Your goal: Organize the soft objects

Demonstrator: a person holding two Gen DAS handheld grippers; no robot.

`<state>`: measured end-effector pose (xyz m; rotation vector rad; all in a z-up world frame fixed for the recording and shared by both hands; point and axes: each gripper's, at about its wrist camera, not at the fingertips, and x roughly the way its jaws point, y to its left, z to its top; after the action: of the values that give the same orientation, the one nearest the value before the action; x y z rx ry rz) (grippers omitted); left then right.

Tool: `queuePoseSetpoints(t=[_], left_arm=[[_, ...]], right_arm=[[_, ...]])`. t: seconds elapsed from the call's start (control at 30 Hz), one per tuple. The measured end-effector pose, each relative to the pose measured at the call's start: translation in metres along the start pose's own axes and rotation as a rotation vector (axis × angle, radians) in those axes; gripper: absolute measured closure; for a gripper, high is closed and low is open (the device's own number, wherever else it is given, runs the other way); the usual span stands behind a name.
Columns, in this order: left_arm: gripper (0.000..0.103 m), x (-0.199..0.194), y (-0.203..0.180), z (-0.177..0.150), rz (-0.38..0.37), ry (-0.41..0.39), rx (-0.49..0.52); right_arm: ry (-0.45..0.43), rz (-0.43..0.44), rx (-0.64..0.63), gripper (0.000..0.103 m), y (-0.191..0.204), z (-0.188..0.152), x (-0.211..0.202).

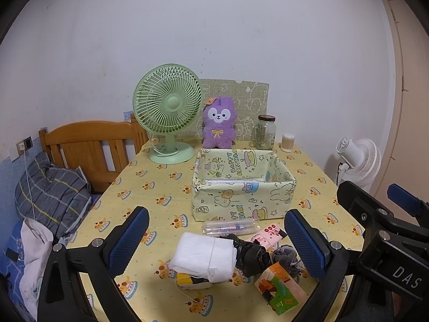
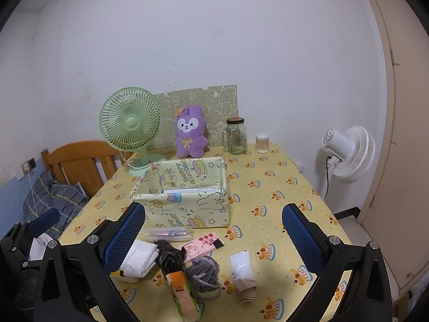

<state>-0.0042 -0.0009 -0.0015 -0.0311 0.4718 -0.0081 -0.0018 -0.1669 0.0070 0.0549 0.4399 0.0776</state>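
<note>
A pile of soft things lies at the table's near edge: a folded white cloth (image 1: 203,255) (image 2: 140,259), a crumpled black bag (image 1: 252,255) (image 2: 170,255), a grey drawstring pouch (image 2: 202,269) (image 1: 288,257), a white and beige roll (image 2: 244,273), and a colourful tissue pack (image 1: 280,287) (image 2: 182,292). Behind them stands a yellow cartoon-print fabric box (image 1: 241,201) (image 2: 187,209), with something flat and white inside. My left gripper (image 1: 217,244) hangs open above the pile, holding nothing. My right gripper (image 2: 214,241) is open too, over the pouch and roll.
A clear pencil case (image 1: 230,226) and a pink card (image 2: 203,244) lie before the box. At the back stand a green fan (image 1: 167,110), purple plush rabbit (image 1: 218,122), glass jar (image 1: 264,132) and cotton-swab tub (image 1: 288,142). A wooden headboard (image 1: 88,145) and bedding sit left; a white floor fan (image 2: 348,154) right.
</note>
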Motion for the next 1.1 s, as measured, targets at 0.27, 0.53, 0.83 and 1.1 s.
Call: queuePoseSetpoints(t=[0.27, 0.53, 0.83, 1.1], left_arm=[[0.002, 0.002, -0.001, 0.0005, -0.004, 0.004, -0.006], [0.002, 0.0028, -0.0018, 0.0002, -0.007, 0.006, -0.007], [0.003, 0.0033, -0.0013, 0.0003, -0.007, 0.006, -0.007], [0.004, 0.0008, -0.0041, -0.0012, 0.004, -0.01, -0.02]], right_arm=[[-0.001, -0.005, 0.003, 0.0, 0.0002, -0.0001, -0.0006], [-0.002, -0.006, 0.005, 0.0, -0.0003, 0.0008, -0.0002], [-0.007, -0.009, 0.006, 0.0, -0.0004, 0.0041, 0.0006], [-0.013, -0.009, 0.006, 0.001, -0.0009, 0.004, 0.0004]])
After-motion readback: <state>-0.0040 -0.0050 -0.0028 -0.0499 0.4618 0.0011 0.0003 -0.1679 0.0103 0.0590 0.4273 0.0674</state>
